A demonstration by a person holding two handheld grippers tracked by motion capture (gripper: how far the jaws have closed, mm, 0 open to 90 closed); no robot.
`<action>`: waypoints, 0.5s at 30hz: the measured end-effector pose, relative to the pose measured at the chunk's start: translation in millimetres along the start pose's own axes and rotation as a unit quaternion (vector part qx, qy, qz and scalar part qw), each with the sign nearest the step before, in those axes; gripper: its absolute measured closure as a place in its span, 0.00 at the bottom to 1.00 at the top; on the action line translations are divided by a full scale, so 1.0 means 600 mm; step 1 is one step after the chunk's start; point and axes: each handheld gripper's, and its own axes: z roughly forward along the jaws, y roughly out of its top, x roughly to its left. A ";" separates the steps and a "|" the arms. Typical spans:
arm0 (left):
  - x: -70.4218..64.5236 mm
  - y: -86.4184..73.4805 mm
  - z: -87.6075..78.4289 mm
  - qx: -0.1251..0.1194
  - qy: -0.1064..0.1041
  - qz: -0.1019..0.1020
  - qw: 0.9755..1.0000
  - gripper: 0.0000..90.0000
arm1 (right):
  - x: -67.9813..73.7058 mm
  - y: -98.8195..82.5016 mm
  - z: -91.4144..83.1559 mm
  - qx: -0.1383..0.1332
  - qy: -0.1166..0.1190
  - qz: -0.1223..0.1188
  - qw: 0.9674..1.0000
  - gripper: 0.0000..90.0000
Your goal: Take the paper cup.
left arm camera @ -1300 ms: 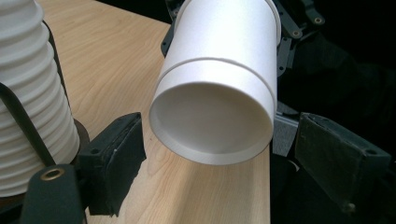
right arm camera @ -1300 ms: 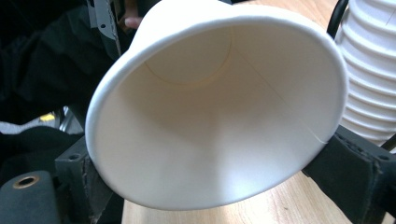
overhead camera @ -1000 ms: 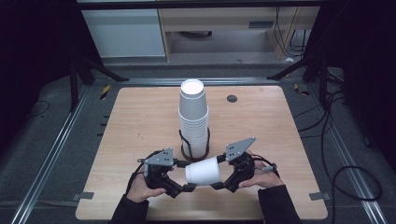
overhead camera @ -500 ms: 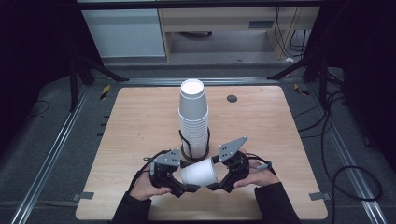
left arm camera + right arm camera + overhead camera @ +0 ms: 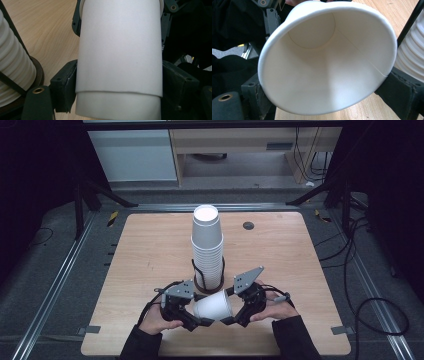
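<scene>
Dark floor with metal rails and trailing cables surrounds the square light wooden table (image 5: 150, 250), on which everything is set. At the middle of the table a tall stack of white paper cups (image 5: 207, 245) stands upright in a black wire holder with a round base (image 5: 208, 281); its ribbed rims are seen beside the jaws in both gripper views. Just in front of this stack, near the person's edge of the table, two nested white paper cups (image 5: 213, 305) are held on their side between the two grippers, clear of the stack. Their long axis runs across the table: the open mouth is turned toward the right gripper (image 5: 235, 316), and the closed bottom toward the left gripper (image 5: 196, 321). In the left gripper view the inner cup's narrower end protrudes from the outer cup, and the left gripper's jaws, which have just been closing, are set against this end on both sides, about half open. In the right gripper view the wide rim (image 5: 327, 57) is seen gripped between the right gripper's jaws, held moderately apart.
</scene>
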 end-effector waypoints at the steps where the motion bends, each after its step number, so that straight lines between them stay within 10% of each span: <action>1: 0.000 0.000 0.001 -0.001 0.001 0.000 1.000 0.25 | 0.000 0.000 0.000 0.000 0.000 0.000 1.000 0.11; 15: 0.002 -0.002 -0.002 0.001 0.000 -0.001 1.000 0.25 | 0.002 -0.004 0.000 -0.007 -0.003 0.001 1.000 0.07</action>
